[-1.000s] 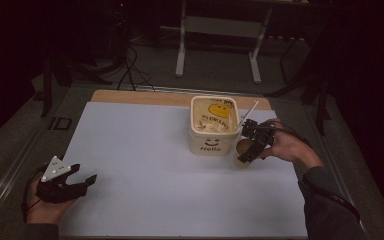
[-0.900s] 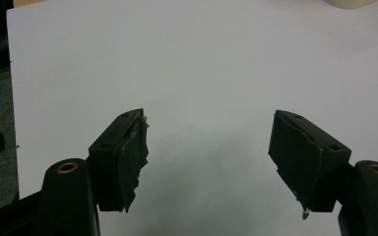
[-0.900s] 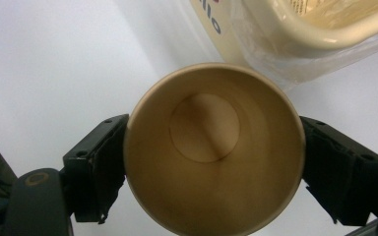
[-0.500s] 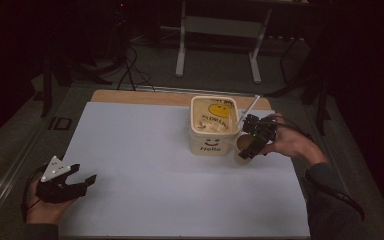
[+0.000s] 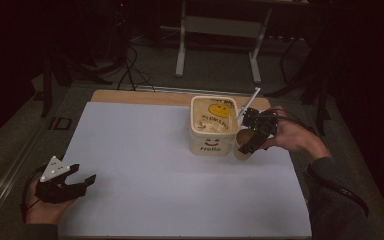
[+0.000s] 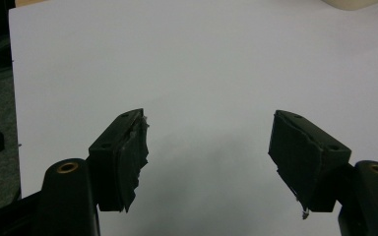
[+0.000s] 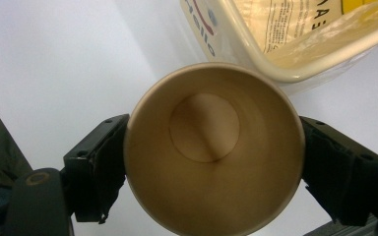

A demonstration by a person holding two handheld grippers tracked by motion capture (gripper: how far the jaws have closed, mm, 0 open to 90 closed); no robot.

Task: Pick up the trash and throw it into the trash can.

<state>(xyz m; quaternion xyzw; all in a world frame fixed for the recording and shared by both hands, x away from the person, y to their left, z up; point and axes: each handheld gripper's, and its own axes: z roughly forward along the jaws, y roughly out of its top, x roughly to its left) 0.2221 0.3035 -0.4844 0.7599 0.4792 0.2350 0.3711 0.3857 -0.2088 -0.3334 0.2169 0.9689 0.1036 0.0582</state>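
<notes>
- The right gripper (image 5: pixel 254 136) grasps a brown paper cup (image 7: pixel 211 147): in the right gripper view its two black jaws press against opposite sides of the cup's rim, and the cup's inside looks empty down to its round bottom.
- In the high view the paper cup (image 5: pixel 242 145) sits by the right side of the bench, touching or just beside the right wall of a cream tub (image 5: pixel 213 125).
- The cream tub is square, printed with "Hello" and a smile on its near wall, and stands near the bench's far edge, right of the middle; a pale, rumpled filling with a yellow smiley label lies inside it.
- A white stick-like handle (image 5: pixel 249 104) leans out over the tub's far right corner.
- The left gripper (image 5: pixel 75 181) rests in the person's hand at the near left corner of the bench, well apart from the cup.
- In the left gripper view its jaws are released and stand wide over the bare white sheet (image 6: pixel 202 64) that covers the bench.
</notes>
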